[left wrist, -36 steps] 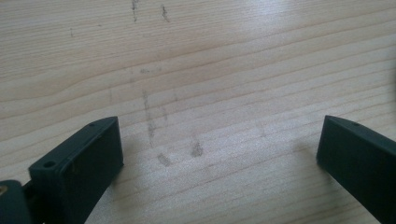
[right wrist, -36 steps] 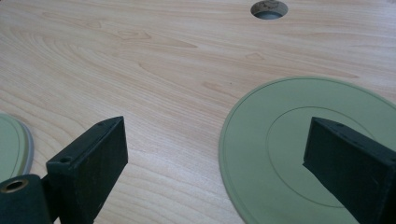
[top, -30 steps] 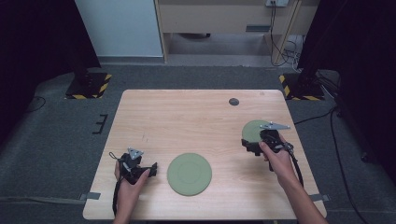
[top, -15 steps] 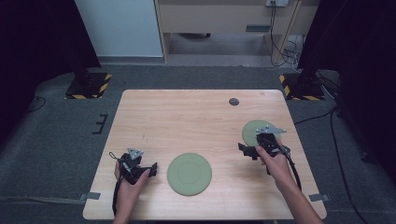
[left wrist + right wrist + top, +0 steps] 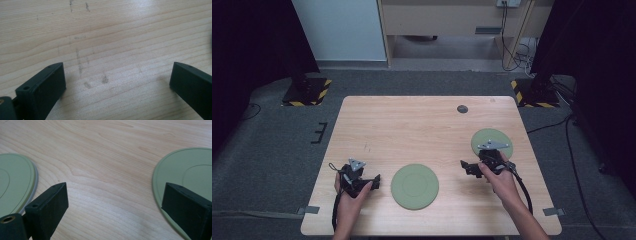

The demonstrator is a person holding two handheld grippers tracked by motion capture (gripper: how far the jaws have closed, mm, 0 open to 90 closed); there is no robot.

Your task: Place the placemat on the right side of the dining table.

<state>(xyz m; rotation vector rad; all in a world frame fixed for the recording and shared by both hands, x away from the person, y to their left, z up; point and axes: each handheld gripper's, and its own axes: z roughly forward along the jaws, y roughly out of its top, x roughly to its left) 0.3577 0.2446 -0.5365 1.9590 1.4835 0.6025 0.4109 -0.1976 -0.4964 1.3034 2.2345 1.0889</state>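
Observation:
Two flat green round plates lie on the wooden table [image 5: 412, 130]. One plate [image 5: 414, 186] is near the front middle, the other plate [image 5: 494, 140] at the right. My right gripper [image 5: 467, 167] points left over bare wood between them, just in front of the right plate. Its jaws stand open with nothing in them [image 5: 113, 205]; the front plate [image 5: 13, 185] shows at that view's left and the right plate [image 5: 185, 172] at its right. My left gripper [image 5: 375, 181] rests left of the front plate, open over bare scuffed wood [image 5: 117, 85].
A small dark round disc [image 5: 462, 108] sits near the table's far edge. Grey carpet surrounds the table, with yellow-black striped stand bases [image 5: 307, 92] at the far left and the far right. A cabinet and cables stand beyond the table.
My right gripper has moved left and toward the front, off the right plate's near edge, and now points at the gap between the plates. The left gripper has stayed put.

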